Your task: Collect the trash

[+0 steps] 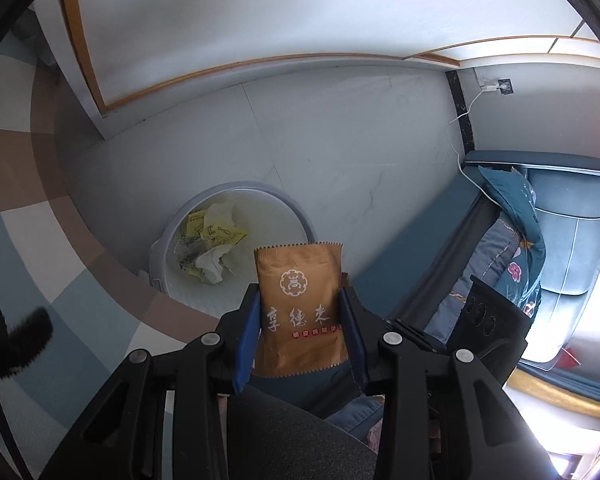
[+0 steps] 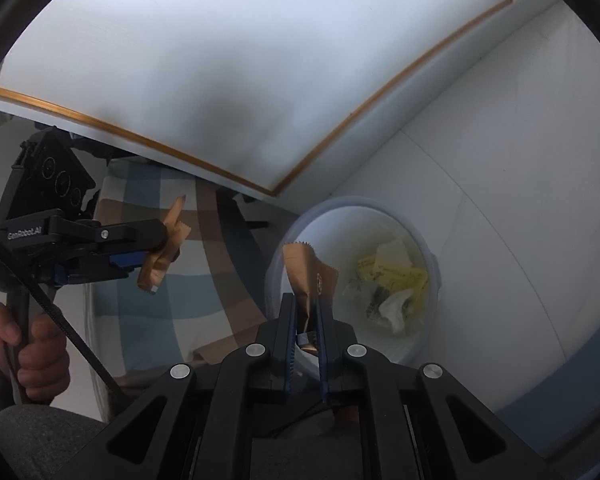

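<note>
Nearest the left wrist camera, the left gripper [image 1: 300,316] is clamped on a flat brown snack wrapper [image 1: 300,308], its blue-padded fingers [image 1: 249,332] pressing the packet's two side edges. The packet stands upright between them with white printed characters facing the lens and its serrated top edge clear above the fingertips.

In the right wrist view, the right gripper [image 2: 305,316] is closed nearly all the way on a second brown wrapper [image 2: 306,276], this one crumpled and twisted, its jagged end sticking up past the narrow slot between the fingers. At the left of that same view the left gripper [image 2: 156,248] appears side-on with its packet [image 2: 162,252] jutting from the tips, and the person's hand [image 2: 28,344] grips the handle below.

Just beyond both grippers sits the white round trash bin [image 1: 168,240], open at the top. In the right wrist view the bin [image 2: 276,264] lies directly behind the crumpled wrapper; in the left wrist view it sits a little left of the held packet. Inside lie yellow wrappers [image 1: 216,232] and crumpled white tissue [image 1: 212,266].

A checked blue, brown and white cloth [image 1: 40,208] curves along the left side near the bin. To the right are a blue sofa [image 1: 560,248] and floral bedding [image 1: 508,268]. Farther off, a grey tiled floor [image 1: 360,152] runs to a white gold-trimmed panel [image 1: 260,20], and a white cable [image 1: 460,136] leads to a wall socket [image 1: 505,87].
</note>
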The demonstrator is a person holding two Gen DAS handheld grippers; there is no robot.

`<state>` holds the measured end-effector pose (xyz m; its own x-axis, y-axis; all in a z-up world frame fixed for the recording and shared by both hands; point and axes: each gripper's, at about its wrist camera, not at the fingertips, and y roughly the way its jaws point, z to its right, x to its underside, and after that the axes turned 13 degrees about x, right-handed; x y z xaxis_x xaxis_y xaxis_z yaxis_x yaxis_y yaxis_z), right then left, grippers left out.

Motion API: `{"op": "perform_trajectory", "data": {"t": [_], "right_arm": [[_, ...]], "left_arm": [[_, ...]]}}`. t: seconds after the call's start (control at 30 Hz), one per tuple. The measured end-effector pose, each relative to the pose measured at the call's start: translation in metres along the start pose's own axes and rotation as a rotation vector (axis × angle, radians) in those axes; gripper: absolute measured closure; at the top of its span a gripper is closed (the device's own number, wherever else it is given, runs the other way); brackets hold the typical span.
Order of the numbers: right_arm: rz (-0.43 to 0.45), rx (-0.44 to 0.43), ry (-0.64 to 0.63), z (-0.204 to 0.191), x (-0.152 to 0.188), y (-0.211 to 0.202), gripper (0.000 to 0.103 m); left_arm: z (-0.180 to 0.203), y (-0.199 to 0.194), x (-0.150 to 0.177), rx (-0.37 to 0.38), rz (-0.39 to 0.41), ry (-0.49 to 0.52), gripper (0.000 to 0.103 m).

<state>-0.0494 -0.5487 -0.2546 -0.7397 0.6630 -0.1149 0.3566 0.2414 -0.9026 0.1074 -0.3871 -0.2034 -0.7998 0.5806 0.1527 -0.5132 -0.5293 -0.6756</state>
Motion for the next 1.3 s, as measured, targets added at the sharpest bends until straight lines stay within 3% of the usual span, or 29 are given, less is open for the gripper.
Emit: {"op": "perform_trajectory", "data": {"t": [0.4,0.47,0.53,0.63,0.73,0.8,0.9,1.07,1.3], "right_arm": [[-0.079,0.008,0.017,0.006,0.002,0.021,0.086],[-0.077,0.025,0.02,0.008,0.002,0.02,0.079],[-0.077,0.043,0.023,0.017,0.004,0.017,0.061],[-0.066,0.065,0.002,0.021,0.006,0.007,0.056],[-0.046,0.089,-0.002,0.025,0.006,-0.003,0.045],[-0.033,0.092,0.011,0.029,0.005,-0.011,0.044],[-0.019,0.097,0.025,0.033,0.005,-0.019,0.043],[-0.003,0.09,0.035,0.037,0.004,-0.029,0.042],[0.041,0.078,0.028,0.027,0.005,-0.045,0.036]], "left_arm": [[-0.003,0.024,-0.012,-0.011,-0.066,-0.055,0.07],[-0.005,0.026,-0.014,-0.012,-0.086,-0.047,0.07],[-0.004,0.029,-0.013,-0.026,-0.094,-0.038,0.068],[-0.001,0.033,-0.013,-0.034,-0.105,-0.035,0.063],[-0.001,0.034,-0.012,-0.063,-0.113,-0.036,0.056],[-0.002,0.033,-0.011,-0.079,-0.114,-0.043,0.054],[-0.003,0.032,-0.009,-0.093,-0.119,-0.043,0.043],[0.005,0.022,-0.003,-0.142,-0.084,0.005,0.031],[0.019,-0.008,0.01,-0.252,0.066,0.101,0.021]]}}
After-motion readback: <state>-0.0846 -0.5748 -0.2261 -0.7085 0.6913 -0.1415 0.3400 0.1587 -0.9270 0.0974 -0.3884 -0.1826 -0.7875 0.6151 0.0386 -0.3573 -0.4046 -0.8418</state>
